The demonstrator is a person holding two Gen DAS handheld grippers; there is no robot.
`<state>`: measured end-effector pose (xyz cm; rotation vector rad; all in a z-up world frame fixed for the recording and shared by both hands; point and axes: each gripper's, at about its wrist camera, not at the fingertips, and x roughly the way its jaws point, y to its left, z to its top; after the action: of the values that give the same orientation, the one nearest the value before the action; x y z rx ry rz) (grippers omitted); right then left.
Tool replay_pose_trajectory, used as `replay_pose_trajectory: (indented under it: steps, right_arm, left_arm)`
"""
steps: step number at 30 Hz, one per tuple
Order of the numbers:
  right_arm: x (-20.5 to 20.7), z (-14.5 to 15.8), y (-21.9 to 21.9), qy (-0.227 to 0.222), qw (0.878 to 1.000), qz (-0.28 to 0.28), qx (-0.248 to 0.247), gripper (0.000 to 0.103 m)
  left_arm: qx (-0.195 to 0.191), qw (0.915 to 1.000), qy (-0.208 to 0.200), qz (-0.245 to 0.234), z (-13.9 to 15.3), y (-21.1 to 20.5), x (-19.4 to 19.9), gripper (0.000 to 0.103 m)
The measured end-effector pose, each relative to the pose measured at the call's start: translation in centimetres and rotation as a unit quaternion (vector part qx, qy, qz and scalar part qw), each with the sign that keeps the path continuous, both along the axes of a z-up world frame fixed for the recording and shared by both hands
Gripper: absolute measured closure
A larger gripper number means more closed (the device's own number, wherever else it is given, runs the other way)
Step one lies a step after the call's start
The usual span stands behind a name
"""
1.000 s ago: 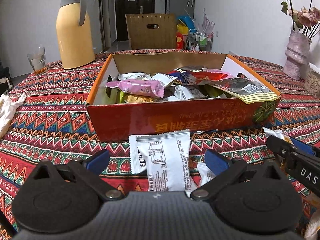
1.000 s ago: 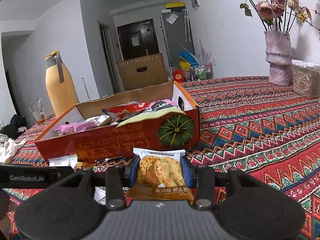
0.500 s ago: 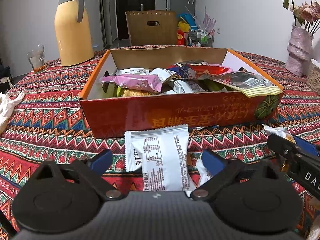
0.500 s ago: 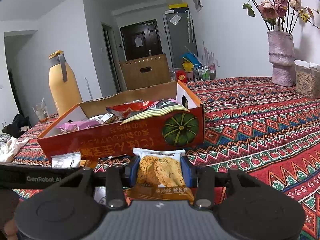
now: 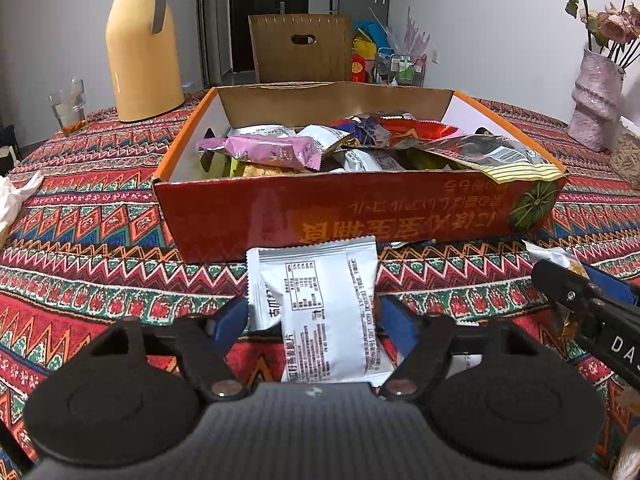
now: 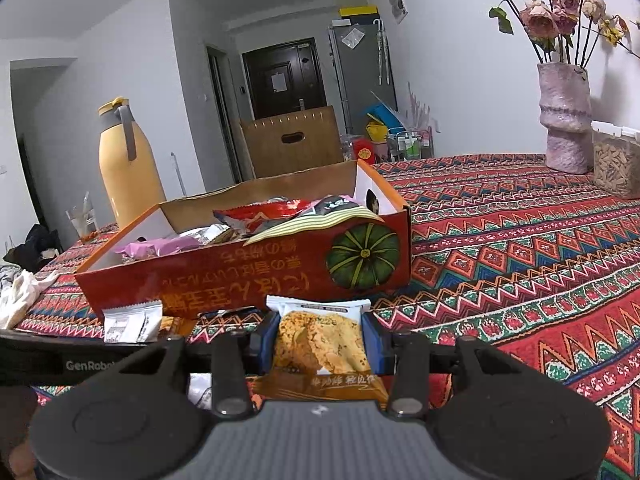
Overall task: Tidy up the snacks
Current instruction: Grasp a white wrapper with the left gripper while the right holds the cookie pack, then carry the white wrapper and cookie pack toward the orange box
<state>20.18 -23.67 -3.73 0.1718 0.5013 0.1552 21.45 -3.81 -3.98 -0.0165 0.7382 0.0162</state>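
Observation:
An open red cardboard box (image 5: pixel 360 216) piled with several snack packets sits on the patterned tablecloth. A white snack packet (image 5: pixel 320 300) lies just in front of it, between the fingers of my left gripper (image 5: pixel 314 312). The jaws are closing, with the blue pads right beside the packet's edges and the packet uncrumpled. My right gripper (image 6: pixel 320 340) is shut on an orange cracker packet (image 6: pixel 320 344), held low before the box's pumpkin-printed corner (image 6: pixel 362 256). The right gripper's finger (image 5: pixel 580 300) shows at the right of the left wrist view. The white packet (image 6: pixel 132 322) also appears at the left of the right wrist view.
A yellow thermos jug (image 5: pixel 140 44) and a drinking glass (image 5: pixel 70 106) stand at the back left. A pink vase (image 6: pixel 564 120) with flowers and a clear container of seeds (image 6: pixel 616 164) stand at the back right. White cloth (image 5: pixel 12 200) lies at the left edge. A wooden chair (image 5: pixel 300 48) stands behind the table.
The left gripper's fingers have drawn in from wide apart to the white packet's sides. The right gripper keeps its hold on the orange packet without moving.

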Motion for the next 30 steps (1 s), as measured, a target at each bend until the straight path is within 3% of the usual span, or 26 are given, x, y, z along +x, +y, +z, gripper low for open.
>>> replay_pose_trajectory:
  steps: [8,30]
  right_arm:
    - [0.0,0.0,0.0,0.0,1.0,0.0,0.0,0.06]
    - [-1.2,0.7,0.7,-0.031,0.999,0.003,-0.025,0.06]
  left_arm:
    - [-0.013,0.9999,0.006,0.0,-0.2,0.5,-0.2,0.055]
    - [-0.001,1.0,-0.008,0.003,0.3,1.0,-2.8,0.057]
